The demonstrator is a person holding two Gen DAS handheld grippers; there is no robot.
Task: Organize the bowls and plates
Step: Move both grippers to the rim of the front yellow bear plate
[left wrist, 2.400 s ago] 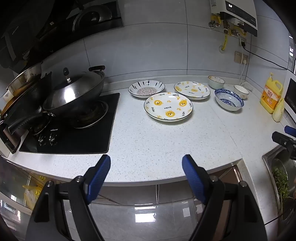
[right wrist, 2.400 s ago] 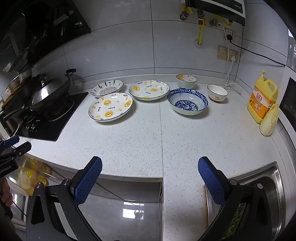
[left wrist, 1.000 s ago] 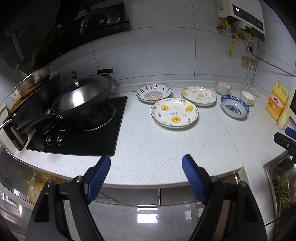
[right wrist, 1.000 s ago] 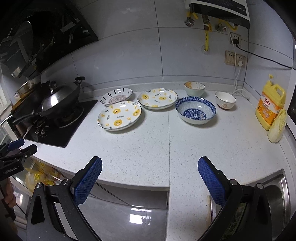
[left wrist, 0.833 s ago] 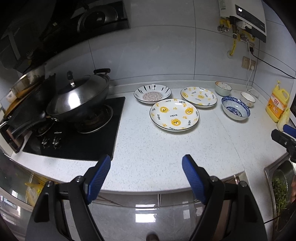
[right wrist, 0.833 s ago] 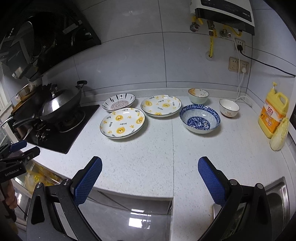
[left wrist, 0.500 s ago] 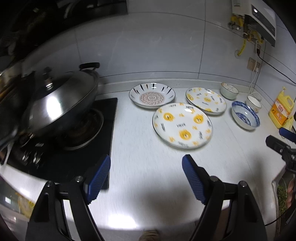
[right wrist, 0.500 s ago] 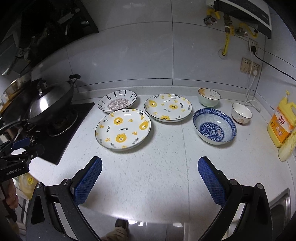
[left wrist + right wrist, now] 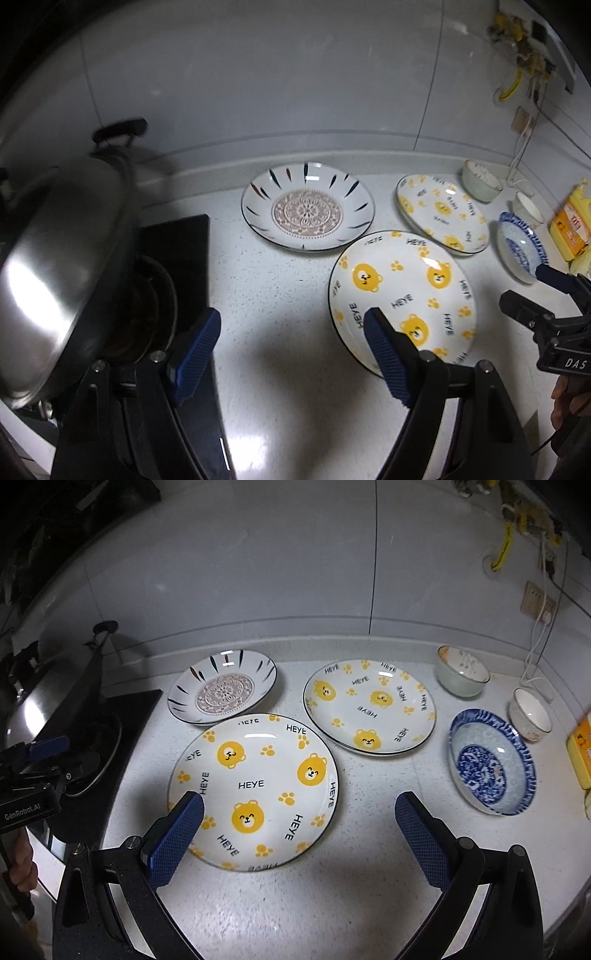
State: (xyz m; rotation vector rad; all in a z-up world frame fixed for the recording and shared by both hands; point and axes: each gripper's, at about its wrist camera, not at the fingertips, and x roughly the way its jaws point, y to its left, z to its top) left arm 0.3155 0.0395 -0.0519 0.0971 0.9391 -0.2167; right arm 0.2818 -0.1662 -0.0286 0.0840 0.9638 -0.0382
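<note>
Tools (image 9: pixel 291 350) (image 9: pixel 299 830) gape, released, above the bear plate (image 9: pixel 255 790), wok (image 9: pixel 55 273) leftward

- Bare table (image 9: pixel 295 904) lies open in front of the near bear plate (image 9: pixel 255 790).
- The lidded wok (image 9: pixel 55 266) blocks the left side.
- Plates crowd together; a narrow open strip separates them from the blue bowl (image 9: pixel 491 762).

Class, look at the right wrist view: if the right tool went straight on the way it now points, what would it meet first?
Most likely the near bear plate: the right tool, open, points down at its right edge. Depth is unclear, so it might touch bare countertop just beside it.
</note>
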